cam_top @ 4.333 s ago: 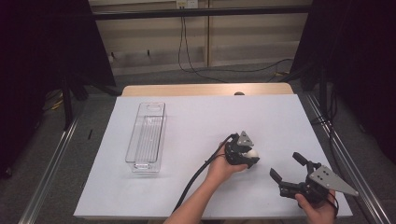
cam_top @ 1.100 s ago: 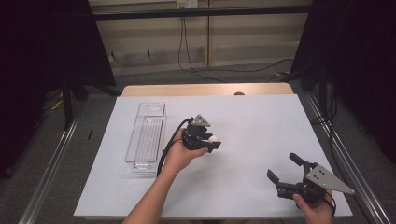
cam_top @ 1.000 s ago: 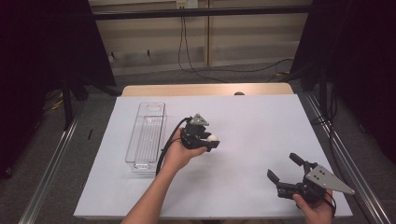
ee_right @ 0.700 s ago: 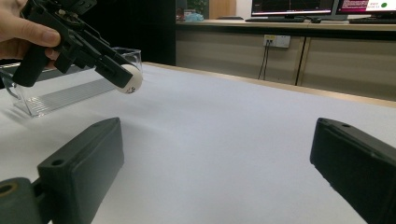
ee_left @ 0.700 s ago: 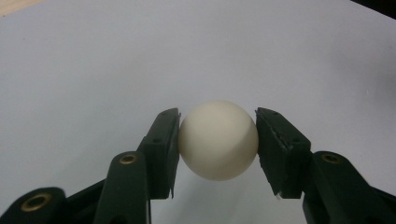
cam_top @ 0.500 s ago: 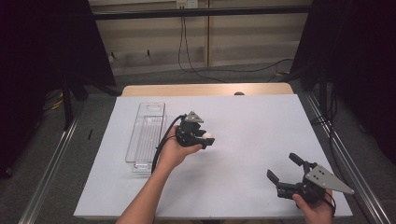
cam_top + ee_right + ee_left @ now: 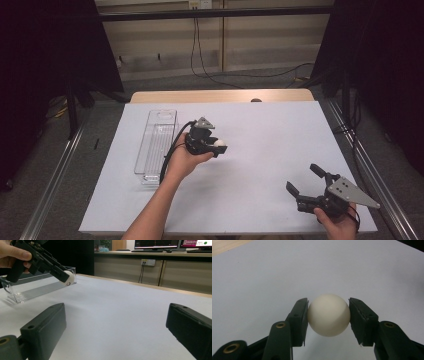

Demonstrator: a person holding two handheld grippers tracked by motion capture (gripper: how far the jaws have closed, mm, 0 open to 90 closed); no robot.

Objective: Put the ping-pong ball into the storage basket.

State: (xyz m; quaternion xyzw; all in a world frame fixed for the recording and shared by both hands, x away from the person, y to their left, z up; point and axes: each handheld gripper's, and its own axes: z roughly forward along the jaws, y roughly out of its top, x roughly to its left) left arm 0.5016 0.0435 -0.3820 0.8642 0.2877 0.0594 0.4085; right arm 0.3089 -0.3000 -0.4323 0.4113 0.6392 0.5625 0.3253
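A white ball (image 7: 329, 315) sits clamped between the two black jaws of my left gripper (image 7: 328, 312), both pads pressed on its sides. In the high view that gripper (image 7: 218, 146) hangs above the white table (image 7: 260, 125) just right of a clear plastic tray (image 7: 156, 147), the ball (image 7: 219, 144) showing at its tip. My right gripper (image 7: 303, 180) rests near the table's front right corner, jaws wide apart with nothing between them. In the right gripper view, the left gripper (image 7: 65, 275) holds the ball (image 7: 70, 276) in front of the tray (image 7: 37, 288).
The clear tray is long and narrow with a ribbed floor and lies lengthwise at the table's left. A wooden strip (image 7: 220, 96) borders the far edge. Metal rails (image 7: 55, 175) run along both sides. White table surface spreads between the two grippers.
My left gripper has carried the ball from the table's right middle leftward to beside the tray, drifting slightly further left in the last second. The right gripper has stayed put.
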